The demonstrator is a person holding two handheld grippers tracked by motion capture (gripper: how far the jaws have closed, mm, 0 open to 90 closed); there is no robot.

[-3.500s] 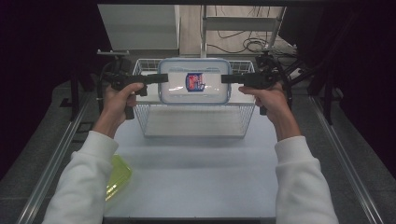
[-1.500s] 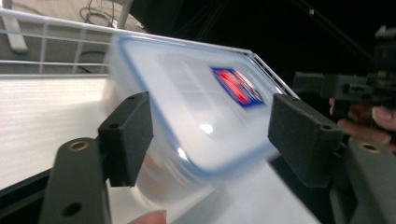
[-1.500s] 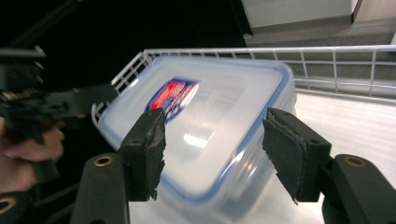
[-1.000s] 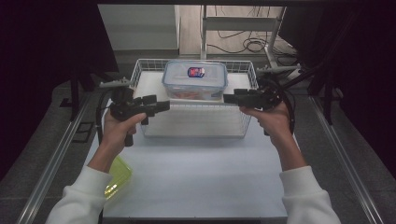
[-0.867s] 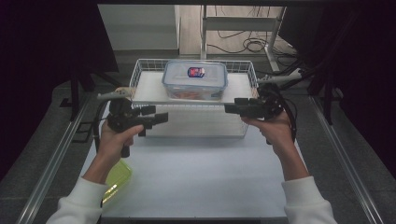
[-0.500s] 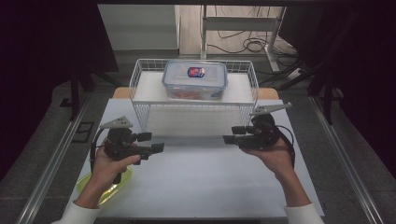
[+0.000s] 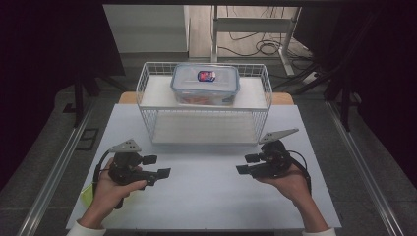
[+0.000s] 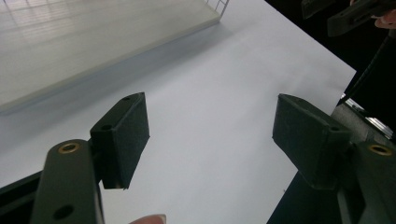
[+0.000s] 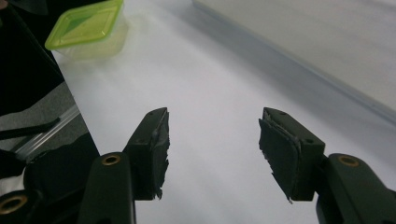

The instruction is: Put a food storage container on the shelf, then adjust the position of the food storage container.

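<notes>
Left tongs (image 7: 160, 167): jaws apart, empty, over tabletop (image 7: 206, 196) | Right tongs (image 7: 248, 163): jaws apart, empty, over tabletop | Box (image 7: 205, 83): lidded, in wire basket (image 7: 147, 81), well apart from both | Green tub (image 9: 88, 29): tabletop's near-left corner

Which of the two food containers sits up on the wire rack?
The clear blue-rimmed container on the white wire rack; the green-lidded one lies on the table.

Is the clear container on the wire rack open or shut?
Shut: the clear container sits on the wire rack with its blue-rimmed lid flat on top.
</notes>
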